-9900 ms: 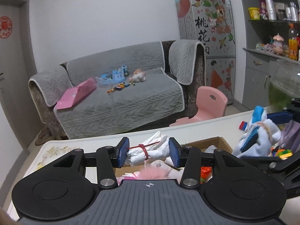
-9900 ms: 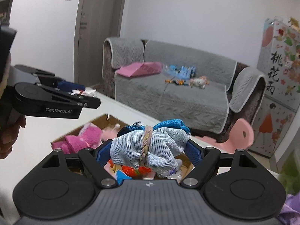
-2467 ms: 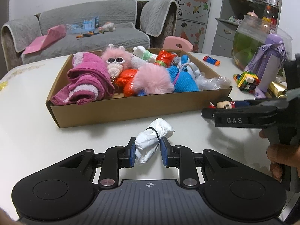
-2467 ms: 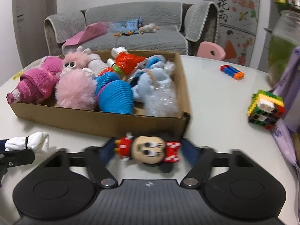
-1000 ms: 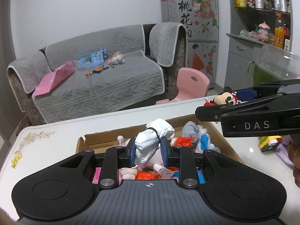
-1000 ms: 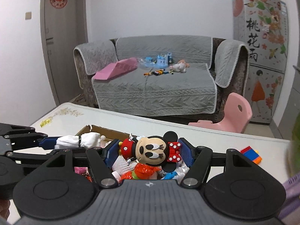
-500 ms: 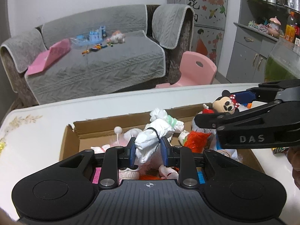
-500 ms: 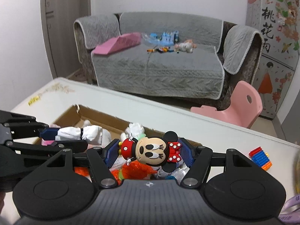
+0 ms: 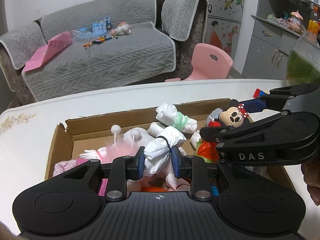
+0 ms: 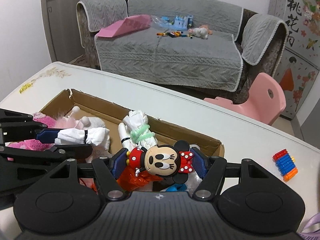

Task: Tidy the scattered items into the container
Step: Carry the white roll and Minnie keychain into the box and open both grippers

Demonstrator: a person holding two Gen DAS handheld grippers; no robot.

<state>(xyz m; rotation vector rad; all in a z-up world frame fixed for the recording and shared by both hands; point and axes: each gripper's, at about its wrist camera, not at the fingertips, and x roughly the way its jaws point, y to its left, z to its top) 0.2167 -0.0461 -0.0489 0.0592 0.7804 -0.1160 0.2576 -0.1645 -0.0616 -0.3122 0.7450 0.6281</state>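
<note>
My left gripper is shut on a white cloth bundle tied with a black band, held over the open cardboard box. My right gripper is shut on a mouse doll with a red dotted bow, held over the box's right end. The left wrist view shows the doll at the right, between the right gripper's blue pads. In the right wrist view the white bundle sits at the left. The box holds a white roll tied with green, pink plush, orange plastic and other soft toys.
The box lies on a white table. A red, blue and orange block toy lies on the table right of the box. Beyond the table stand a grey sofa with toys on it and a pink child's chair. A hand shows at the right edge.
Both grippers have sunk toward the box and tilted downward, each keeping its load. The box now fills more of both views and the sofa sits higher.
</note>
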